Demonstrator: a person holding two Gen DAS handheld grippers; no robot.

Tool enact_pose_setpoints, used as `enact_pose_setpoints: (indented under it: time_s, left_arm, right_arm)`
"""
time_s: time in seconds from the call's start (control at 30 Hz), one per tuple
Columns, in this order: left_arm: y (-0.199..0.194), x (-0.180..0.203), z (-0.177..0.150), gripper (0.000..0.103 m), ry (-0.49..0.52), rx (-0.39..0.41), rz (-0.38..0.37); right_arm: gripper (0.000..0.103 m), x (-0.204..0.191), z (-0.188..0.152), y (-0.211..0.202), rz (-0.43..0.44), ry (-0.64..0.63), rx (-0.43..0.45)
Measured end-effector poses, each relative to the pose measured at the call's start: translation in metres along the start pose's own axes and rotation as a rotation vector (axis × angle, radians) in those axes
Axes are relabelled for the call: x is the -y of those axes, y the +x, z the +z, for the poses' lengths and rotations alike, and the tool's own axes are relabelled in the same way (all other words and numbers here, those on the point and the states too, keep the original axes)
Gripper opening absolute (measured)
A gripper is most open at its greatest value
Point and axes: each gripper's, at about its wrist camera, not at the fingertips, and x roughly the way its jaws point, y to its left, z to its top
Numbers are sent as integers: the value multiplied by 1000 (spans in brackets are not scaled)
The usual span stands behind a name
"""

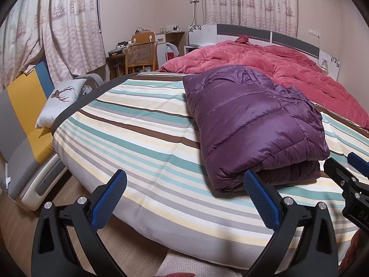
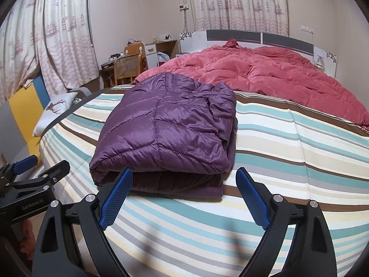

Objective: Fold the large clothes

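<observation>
Striped bedding (image 2: 288, 138) spreads beneath both grippers, a red quilt (image 2: 265, 76) far beyond. Left gripper (image 1: 184, 194) and right gripper (image 2: 184, 194) hang spread wide, grasping nothing. Just ahead of the right gripper's jaws lies the folded purple down jacket (image 2: 170, 127), beside the left gripper's right-hand jaw.

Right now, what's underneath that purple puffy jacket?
The folded purple jacket lies on the striped bedsheet. A darker folded layer of it shows at the near edge. Whatever sits between its folds or directly beneath is covered.
</observation>
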Motion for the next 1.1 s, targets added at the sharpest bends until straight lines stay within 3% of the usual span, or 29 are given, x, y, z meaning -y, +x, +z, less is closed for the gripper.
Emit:
enact_pose_setpoints:
  time_s: [1.1]
  left_arm:
    - [7,2,-7,101,-1,-45,-15]
  right_arm:
    - [91,2,-1,1,11,9,-15]
